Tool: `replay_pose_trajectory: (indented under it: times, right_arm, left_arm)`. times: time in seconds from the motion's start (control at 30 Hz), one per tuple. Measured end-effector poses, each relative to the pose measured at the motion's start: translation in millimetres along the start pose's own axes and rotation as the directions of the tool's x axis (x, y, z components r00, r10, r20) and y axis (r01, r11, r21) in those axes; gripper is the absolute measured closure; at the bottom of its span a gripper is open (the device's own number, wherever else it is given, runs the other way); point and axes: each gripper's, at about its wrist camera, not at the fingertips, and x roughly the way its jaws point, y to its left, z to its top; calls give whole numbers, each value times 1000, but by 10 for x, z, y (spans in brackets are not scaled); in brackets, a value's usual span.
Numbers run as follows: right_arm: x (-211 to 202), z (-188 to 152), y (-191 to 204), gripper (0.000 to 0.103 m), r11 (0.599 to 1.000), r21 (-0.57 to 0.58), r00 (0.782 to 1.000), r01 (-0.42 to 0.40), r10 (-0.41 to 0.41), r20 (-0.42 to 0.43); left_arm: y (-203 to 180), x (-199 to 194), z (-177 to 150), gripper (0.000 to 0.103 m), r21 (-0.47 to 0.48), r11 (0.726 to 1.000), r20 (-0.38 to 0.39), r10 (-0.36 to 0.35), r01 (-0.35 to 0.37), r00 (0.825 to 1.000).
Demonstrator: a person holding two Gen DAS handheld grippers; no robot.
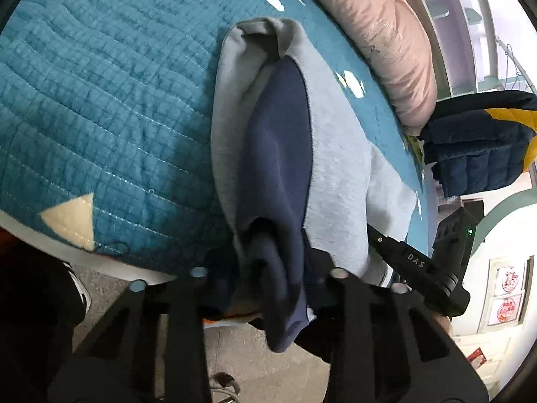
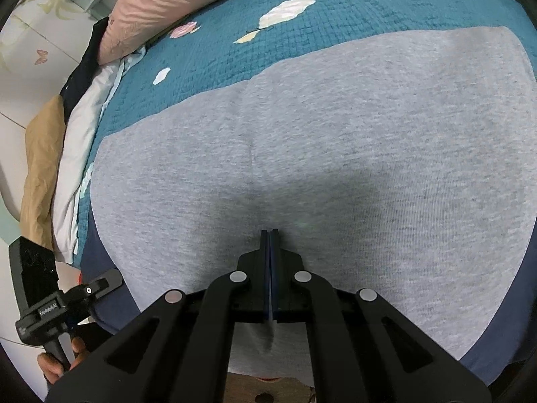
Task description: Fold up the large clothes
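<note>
A large grey and navy garment (image 2: 335, 141) lies spread on a teal quilted bed cover (image 2: 302, 33). In the left wrist view the garment (image 1: 275, 154) runs away from me as a bunched fold, grey outside and navy inside. My left gripper (image 1: 268, 268) is shut on a bunched navy and grey edge at the bed's near edge. My right gripper (image 2: 269, 235) is shut on the garment's near edge, with thin cloth pinched between its fingers. The right gripper also shows in the left wrist view (image 1: 412, 262), at the garment's right side.
A pink pillow or duvet (image 1: 386, 33) lies along the far side of the bed. A navy and yellow puffer jacket (image 1: 476, 141) is folded at the right. The teal bed cover (image 1: 100, 100) stretches left. Floor (image 1: 241, 352) lies below the bed edge.
</note>
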Motion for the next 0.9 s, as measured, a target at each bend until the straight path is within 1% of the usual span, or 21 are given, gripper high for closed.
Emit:
replay_pose_trajectory:
  times: [0.03, 0.07, 0.13, 0.17, 0.2, 0.23, 0.27, 0.3, 0.33, 0.37, 0.4, 0.43, 0.47, 0.5, 0.63, 0.73, 0.77, 0.9]
  right_arm:
    - [-1, 2, 7, 103, 1000, -1, 1000, 3, -3, 0]
    - [-5, 4, 18, 103, 1000, -6, 1000, 8, -8, 1]
    - [-8, 4, 21, 103, 1000, -10, 1000, 10, -10, 1]
    - [-14, 1, 11, 103, 1000, -6, 1000, 5, -5, 3]
    - [-24, -5, 10, 103, 1000, -7, 1000, 4, -4, 6]
    - [-35, -9, 18, 103, 1000, -9, 1000, 5, -5, 10]
    - [-63, -17, 31, 103, 1000, -11, 1000, 7, -7, 17]
    - [-87, -23, 45, 103, 1000, -13, 1000, 10, -10, 21]
    - [-114, -34, 64, 103, 1000, -22, 1000, 17, -17, 26]
    - [-147, -56, 90, 103, 999, -36, 999, 28, -27, 29]
    - [-185, -83, 114, 103, 998, -47, 999, 34, -32, 35]
    - [-243, -140, 148, 103, 997, -63, 999, 38, -36, 38]
    - [-282, -190, 176, 103, 996, -75, 998, 49, -46, 42]
    - [-316, -255, 197, 103, 995, -90, 998, 52, -49, 39]
    - [-301, -471, 183, 103, 995, -82, 998, 63, -62, 9]
    - [-193, -516, 117, 103, 997, -61, 999, 39, -39, -9]
    - [-160, -513, 104, 103, 998, -62, 999, 34, -35, -14]
    - [-96, -503, 90, 103, 997, -70, 999, 26, -28, -18]
  left_arm:
    - [-52, 1, -12, 80, 4, 1000, 10, 3, -3, 1000]
    - [-92, -32, -23, 81, 7, 1000, 25, -6, 6, 1000]
    - [-166, -69, -54, 82, 8, 999, 17, -34, 33, 999]
    - [-189, -78, -62, 81, 20, 999, 14, -29, 28, 999]
    - [-185, -59, -68, 80, 34, 999, 15, -6, 6, 1000]
    - [-154, -22, -69, 75, 29, 999, 11, 12, -12, 1000]
    - [-48, 41, -69, 65, -2, 1000, -2, 25, -25, 1000]
    - [72, 73, -80, 57, -51, 999, 1, 15, -15, 1000]
    - [139, 71, -94, 57, -83, 996, 11, -21, 21, 1000]
    - [162, 53, -112, 57, -94, 995, 27, -36, 39, 999]
    - [144, 45, -122, 57, -81, 996, 32, -24, 27, 999]
    - [83, 37, -138, 57, -53, 999, 39, 10, -8, 999]
    - [44, 21, -150, 57, -42, 999, 49, 27, -25, 998]
    - [26, 15, -164, 56, -35, 999, 50, 33, -32, 998]
    - [-34, 65, -182, 57, -31, 999, 46, 43, -41, 998]
    - [-68, 146, -184, 56, -1, 997, 39, 73, -73, 997]
    - [-85, 167, -196, 53, 3, 997, 39, 77, -77, 996]
    - [-143, 201, -210, 49, 80, 987, 46, 135, -138, 990]
